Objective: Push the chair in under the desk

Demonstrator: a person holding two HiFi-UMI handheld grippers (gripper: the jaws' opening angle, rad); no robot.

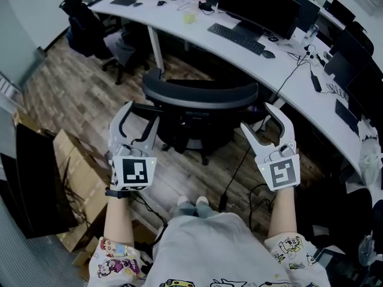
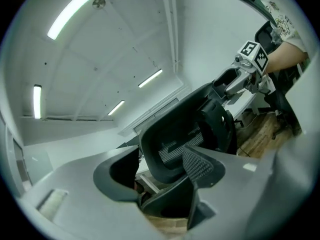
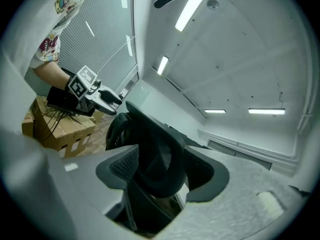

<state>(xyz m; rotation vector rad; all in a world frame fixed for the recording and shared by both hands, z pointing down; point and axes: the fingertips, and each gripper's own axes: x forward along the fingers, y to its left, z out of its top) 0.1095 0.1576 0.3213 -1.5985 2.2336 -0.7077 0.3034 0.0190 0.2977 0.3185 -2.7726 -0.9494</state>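
Note:
A black mesh-backed office chair (image 1: 200, 103) stands in front of the curved white desk (image 1: 179, 31), its backrest towards me. My left gripper (image 1: 140, 116) is open at the left end of the backrest's top rail. My right gripper (image 1: 258, 118) is open at the right end. In the left gripper view the chair's back edge (image 2: 175, 149) lies between the wide-spread jaws of the left gripper (image 2: 165, 171), and the pads do not press on it. In the right gripper view the backrest (image 3: 155, 156) likewise sits between the parted jaws of the right gripper (image 3: 160, 171).
A monitor (image 1: 257, 5) and keyboard (image 1: 236, 37) sit on the desk above the chair. Another dark chair (image 1: 114, 46) stands at the back left. Cardboard boxes (image 1: 78, 172) and a dark cabinet (image 1: 36, 184) are on my left. A cable (image 1: 236, 172) runs over the wooden floor.

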